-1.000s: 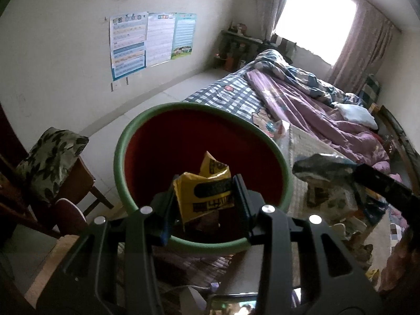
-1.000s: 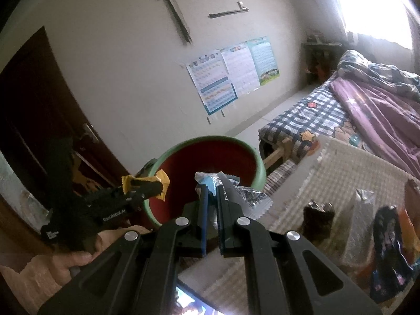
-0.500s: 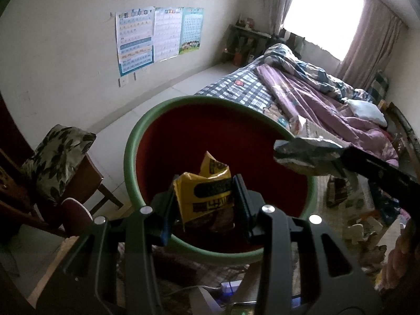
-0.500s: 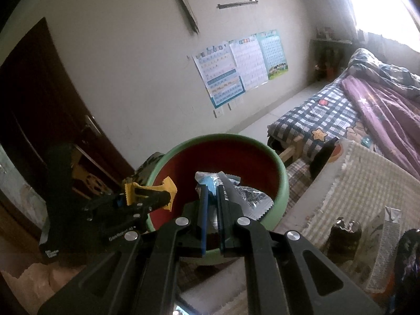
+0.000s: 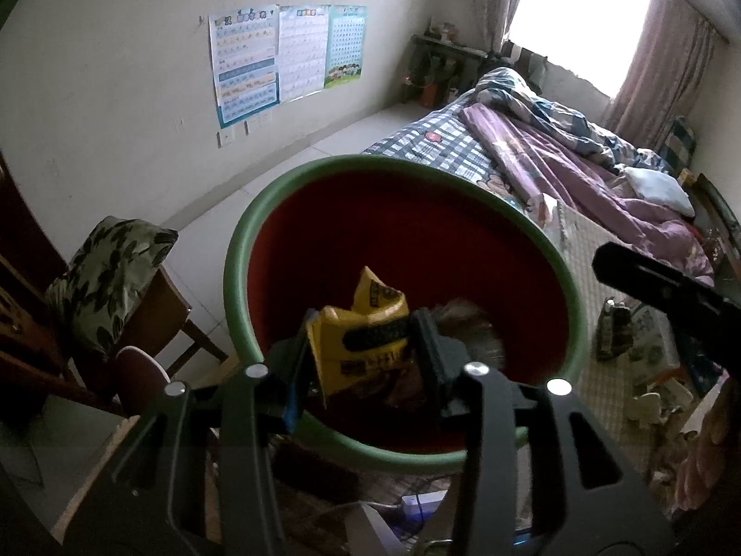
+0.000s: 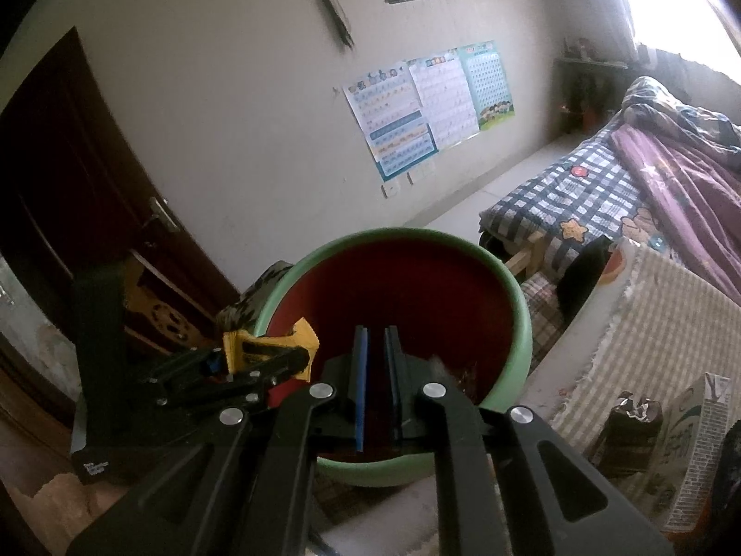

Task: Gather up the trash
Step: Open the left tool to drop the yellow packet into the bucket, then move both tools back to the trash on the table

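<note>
A round bin with a green rim (image 5: 241, 250) and red inside stands in front of both grippers; it also shows in the right wrist view (image 6: 521, 306). My left gripper (image 5: 366, 338) is shut on a yellow snack wrapper (image 5: 366, 343) and holds it over the bin's near edge; the wrapper also shows in the right wrist view (image 6: 273, 354). My right gripper (image 6: 374, 338) hangs over the bin, its jaws slightly apart with nothing between them. A blurred silver wrapper (image 5: 467, 324) is inside the bin.
A striped mat (image 6: 657, 329) to the right holds a dark crumpled wrapper (image 6: 630, 431) and a printed carton (image 6: 694, 445). A bed with a purple quilt (image 5: 555, 162) lies behind. A chair with a leaf-print cushion (image 5: 106, 278) stands left of the bin. A dark door (image 6: 69, 194) is at left.
My right gripper has opened a little and the silver wrapper it held has dropped into the bin. Both grippers have moved closer over the bin. The left still holds the yellow wrapper.
</note>
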